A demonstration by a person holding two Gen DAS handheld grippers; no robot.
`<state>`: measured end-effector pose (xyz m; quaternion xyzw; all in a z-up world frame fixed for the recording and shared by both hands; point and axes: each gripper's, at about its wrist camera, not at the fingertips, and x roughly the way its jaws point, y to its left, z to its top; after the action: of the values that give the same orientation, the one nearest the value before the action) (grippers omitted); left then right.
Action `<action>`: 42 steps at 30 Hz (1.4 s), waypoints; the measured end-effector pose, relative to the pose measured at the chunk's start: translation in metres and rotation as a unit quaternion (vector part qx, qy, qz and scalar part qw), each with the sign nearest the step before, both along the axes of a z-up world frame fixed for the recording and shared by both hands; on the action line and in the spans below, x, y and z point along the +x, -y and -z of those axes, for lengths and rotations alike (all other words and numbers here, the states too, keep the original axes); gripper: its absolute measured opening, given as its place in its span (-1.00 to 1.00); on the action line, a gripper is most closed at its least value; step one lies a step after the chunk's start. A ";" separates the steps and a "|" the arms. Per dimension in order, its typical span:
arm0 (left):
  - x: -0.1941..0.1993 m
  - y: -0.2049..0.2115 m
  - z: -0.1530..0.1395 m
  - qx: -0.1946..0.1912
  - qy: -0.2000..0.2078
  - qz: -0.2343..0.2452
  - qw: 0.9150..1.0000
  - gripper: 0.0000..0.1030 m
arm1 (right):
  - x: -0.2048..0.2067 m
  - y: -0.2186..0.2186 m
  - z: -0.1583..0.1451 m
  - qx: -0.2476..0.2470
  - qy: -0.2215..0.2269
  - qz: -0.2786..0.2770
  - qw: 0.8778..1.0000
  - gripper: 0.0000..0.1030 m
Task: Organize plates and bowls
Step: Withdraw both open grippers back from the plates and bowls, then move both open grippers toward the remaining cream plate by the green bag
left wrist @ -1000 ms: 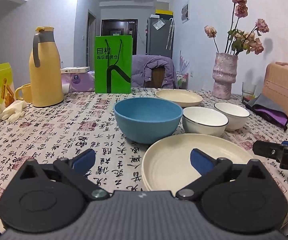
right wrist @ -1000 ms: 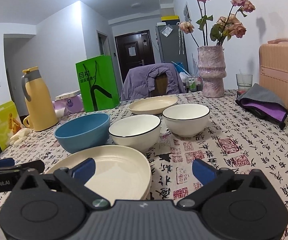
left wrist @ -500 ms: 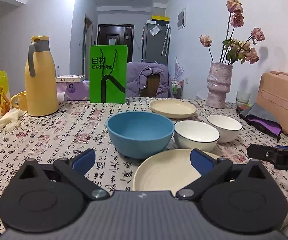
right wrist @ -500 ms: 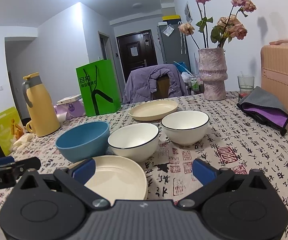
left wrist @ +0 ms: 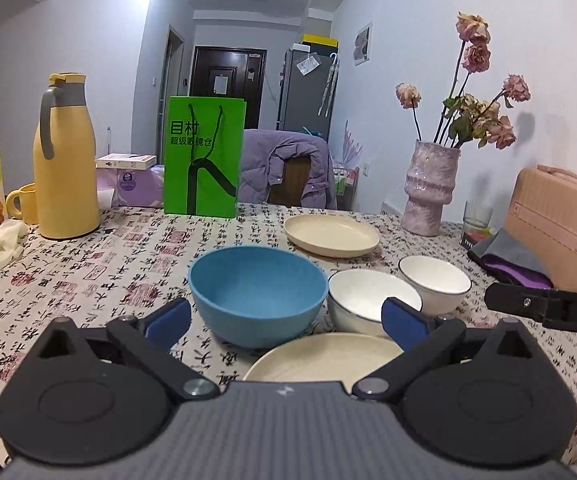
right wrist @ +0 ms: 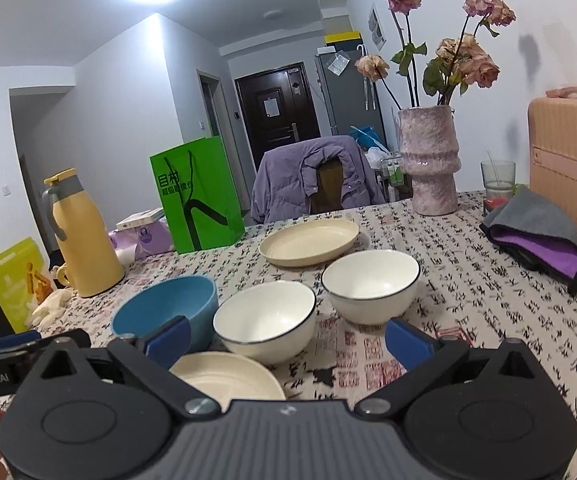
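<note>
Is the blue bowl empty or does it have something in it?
Empty. The blue bowl stands upright, and only its bare inside shows in the left wrist view.

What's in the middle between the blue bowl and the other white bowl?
A white bowl with a dark rim sits between the blue bowl and the farther white bowl; the right wrist view shows it best.

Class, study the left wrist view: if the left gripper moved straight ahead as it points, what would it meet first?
Probably the blue bowl, centred between the open left gripper fingers; the near plate lies lower, depth unclear.
</note>
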<state>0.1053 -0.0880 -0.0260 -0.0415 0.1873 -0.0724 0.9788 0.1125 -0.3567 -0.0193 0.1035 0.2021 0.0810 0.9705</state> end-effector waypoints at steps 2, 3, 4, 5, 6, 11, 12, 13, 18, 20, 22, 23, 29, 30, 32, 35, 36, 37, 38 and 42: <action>0.003 0.003 -0.003 -0.002 0.001 0.001 1.000 1.00 | 0.005 0.002 -0.005 0.001 -0.001 -0.001 1.000 1.00; 0.005 0.005 -0.005 -0.003 0.002 0.002 1.000 1.00 | 0.008 0.002 -0.006 0.001 -0.001 -0.001 1.000 1.00; 0.007 0.006 -0.007 -0.004 0.002 0.002 1.000 1.00 | 0.010 0.003 -0.008 0.001 -0.001 -0.001 1.000 1.00; 0.009 0.008 -0.009 -0.005 0.003 0.003 1.000 1.00 | 0.013 0.004 -0.010 -0.001 -0.002 0.000 1.000 1.00; 0.010 0.009 -0.010 -0.005 0.003 0.003 1.000 1.00 | 0.015 0.005 -0.011 -0.001 -0.002 0.000 1.000 1.00; 0.020 0.015 -0.019 -0.009 0.007 0.003 1.000 1.00 | 0.025 0.009 -0.020 0.004 -0.001 -0.004 1.000 1.00; 0.022 0.016 -0.021 -0.009 0.008 0.002 1.000 1.00 | 0.027 0.010 -0.022 0.004 0.000 -0.005 1.000 1.00; 0.024 0.018 -0.022 -0.009 0.009 0.002 1.000 1.00 | 0.030 0.011 -0.023 0.004 0.000 -0.005 1.000 1.00; 0.034 0.022 -0.029 -0.012 0.010 0.000 1.000 1.00 | 0.037 0.014 -0.029 0.002 -0.002 -0.005 1.000 1.00; 0.039 0.023 -0.032 -0.015 0.010 -0.001 1.000 1.00 | 0.043 0.015 -0.033 -0.001 -0.003 -0.005 1.000 1.00; 0.044 0.023 -0.036 -0.019 0.009 -0.003 1.000 1.00 | 0.048 0.015 -0.036 -0.004 -0.004 -0.005 1.000 1.00; 0.046 0.023 -0.037 -0.019 0.010 -0.004 1.000 1.00 | 0.051 0.016 -0.038 -0.004 -0.004 -0.005 1.000 1.00; 0.062 0.023 -0.046 -0.021 0.011 -0.013 1.000 1.00 | 0.067 0.018 -0.046 -0.002 -0.003 -0.008 1.000 1.00; 0.065 0.024 -0.047 -0.019 0.011 -0.014 1.000 1.00 | 0.069 0.018 -0.046 -0.001 -0.003 -0.008 1.000 1.00; 0.070 0.026 -0.050 -0.015 0.009 -0.014 1.000 1.00 | 0.074 0.019 -0.048 0.001 -0.004 -0.008 1.000 1.00; 0.077 0.028 -0.052 -0.017 0.005 -0.014 1.000 1.00 | 0.081 0.022 -0.051 0.005 -0.001 -0.008 1.000 1.00; 0.080 0.028 -0.053 -0.018 0.003 -0.013 1.000 1.00 | 0.084 0.023 -0.053 0.006 0.000 -0.008 1.000 1.00; 0.083 0.029 -0.054 -0.020 0.002 -0.014 1.000 1.00 | 0.087 0.024 -0.054 0.007 0.000 -0.007 1.000 1.00; 0.085 0.030 -0.055 -0.021 0.001 -0.014 1.000 1.00 | 0.090 0.025 -0.055 0.008 0.000 -0.007 1.000 1.00; 0.097 0.033 -0.060 -0.026 -0.002 -0.016 1.000 1.00 | 0.104 0.030 -0.060 0.014 0.000 -0.007 1.000 1.00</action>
<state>0.2024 -0.1214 0.0336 -0.0703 0.1869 -0.0614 0.9779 0.2165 -0.3869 0.0404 0.1153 0.2018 0.0904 0.9684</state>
